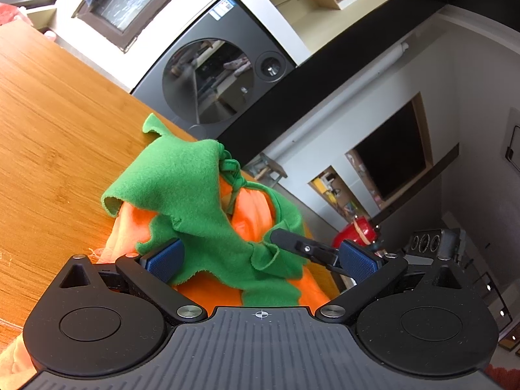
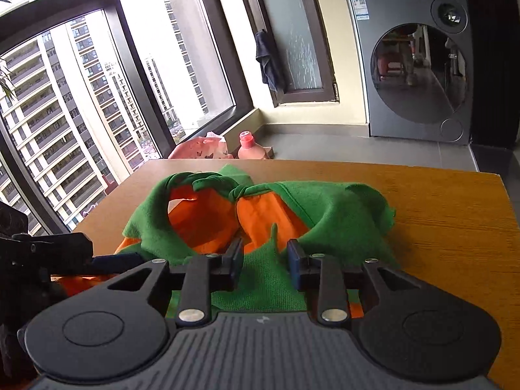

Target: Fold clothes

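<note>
An orange garment with a green jagged collar (image 1: 195,195) lies bunched on the wooden table (image 1: 48,130). My left gripper (image 1: 260,256) is open, its blue pads (image 1: 165,258) either side of the green collar, low over the cloth. The right gripper's finger (image 1: 302,247) shows just right of the collar. In the right wrist view the same garment (image 2: 260,208) lies ahead. My right gripper (image 2: 265,260) is open with a narrow gap, green fabric between and under its pads (image 2: 294,260). The left gripper (image 2: 48,253) shows at the left edge.
A grey washing machine (image 2: 412,65) stands beyond the table's far edge (image 2: 325,164). A pink bottle (image 2: 248,148) and pink bag (image 2: 204,149) sit on the floor by the window. The table's right edge (image 2: 510,243) is close. A red object (image 1: 354,230) sits beyond the table.
</note>
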`<state>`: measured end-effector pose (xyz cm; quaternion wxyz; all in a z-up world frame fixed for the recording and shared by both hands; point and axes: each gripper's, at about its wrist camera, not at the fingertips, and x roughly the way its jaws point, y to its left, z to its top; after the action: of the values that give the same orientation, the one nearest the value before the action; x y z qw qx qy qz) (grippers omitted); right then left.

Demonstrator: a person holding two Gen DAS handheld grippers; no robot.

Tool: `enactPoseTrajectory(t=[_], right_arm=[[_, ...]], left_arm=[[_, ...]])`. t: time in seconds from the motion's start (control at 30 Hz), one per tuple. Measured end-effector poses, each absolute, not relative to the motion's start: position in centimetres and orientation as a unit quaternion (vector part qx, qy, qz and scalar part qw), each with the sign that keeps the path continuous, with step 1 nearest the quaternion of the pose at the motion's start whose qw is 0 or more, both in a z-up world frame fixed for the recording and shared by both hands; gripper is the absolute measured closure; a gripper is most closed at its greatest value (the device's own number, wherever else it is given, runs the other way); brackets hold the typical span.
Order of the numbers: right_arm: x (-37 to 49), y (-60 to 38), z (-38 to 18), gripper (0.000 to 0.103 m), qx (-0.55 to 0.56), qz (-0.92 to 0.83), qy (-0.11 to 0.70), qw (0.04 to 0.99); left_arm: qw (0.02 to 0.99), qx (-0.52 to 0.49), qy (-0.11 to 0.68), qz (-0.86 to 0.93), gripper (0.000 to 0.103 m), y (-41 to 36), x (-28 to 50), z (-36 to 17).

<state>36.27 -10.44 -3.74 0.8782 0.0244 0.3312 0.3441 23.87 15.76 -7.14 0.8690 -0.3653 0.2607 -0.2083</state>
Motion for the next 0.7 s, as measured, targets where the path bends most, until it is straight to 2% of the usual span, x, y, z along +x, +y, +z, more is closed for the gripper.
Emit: enactPoseTrajectory(t=[0.03,0.07,0.23,0.5,0.6,0.67,0.7], right_arm=[[35.9,-10.6,-3.3,0.098,0.026,0.348,0.326,0.878],[35.4,-10.9,-2.7,0.100,0.028,0.354,0.319,0.879],[31.2,-12.7,0.0,0.101,0.024,0.399,0.301,0.866],[26.3,-13.8,-1.6,0.100,-0.060,0.406,0.357,0.840],[27.5,-14.9,0.6,0.093,-0.048,0.383,0.330,0.861],[29.0,-15.4,2.2,0.080,-0.049,0.367,0.301,0.879],[29.9,-15.4,2.9,0.062,-0.054,0.358,0.286,0.887]], left_arm=[[0.869,-0.365,0.260,-0.208,0.000,15.7,23.9,-7.1],[0.869,-0.365,0.260,-0.208,0.000,15.7,23.8,-7.1],[0.869,-0.366,0.259,-0.208,0.000,15.7,23.7,-7.1],[0.868,-0.363,0.269,-0.205,0.000,15.5,24.0,-6.9],[0.870,-0.342,0.288,-0.209,0.000,15.1,24.3,-5.2],[0.877,-0.320,0.281,-0.221,0.000,14.7,24.2,-3.3],[0.886,-0.298,0.281,-0.217,0.000,14.3,24.4,-2.5]])
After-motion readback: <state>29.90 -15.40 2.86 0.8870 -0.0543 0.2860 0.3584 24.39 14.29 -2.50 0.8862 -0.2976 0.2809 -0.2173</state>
